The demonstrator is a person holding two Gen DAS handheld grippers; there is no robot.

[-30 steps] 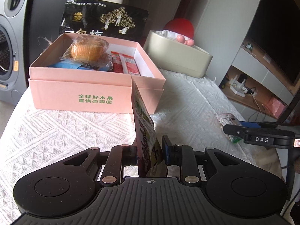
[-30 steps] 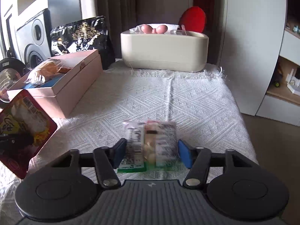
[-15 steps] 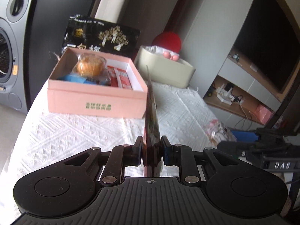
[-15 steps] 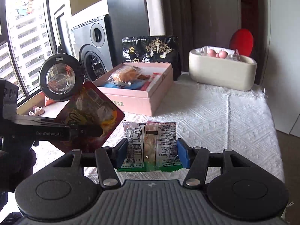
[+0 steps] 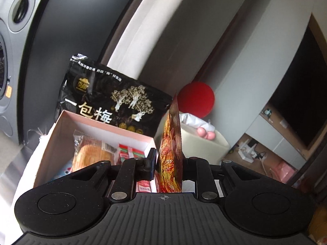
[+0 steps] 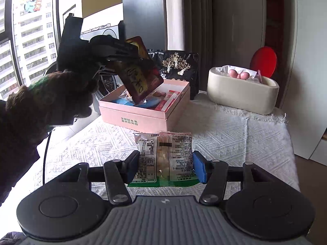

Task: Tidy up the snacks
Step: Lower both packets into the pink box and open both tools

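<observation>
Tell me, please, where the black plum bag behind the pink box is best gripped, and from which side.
Grip the black plum bag by its crimped top edge, coming down from above. It stands upright, leaning behind the pink box, whose wall hides its lower part; only the thin top seam is free and narrow enough for a claw, I judge.

A home: washing machine, curtains, television.
</observation>
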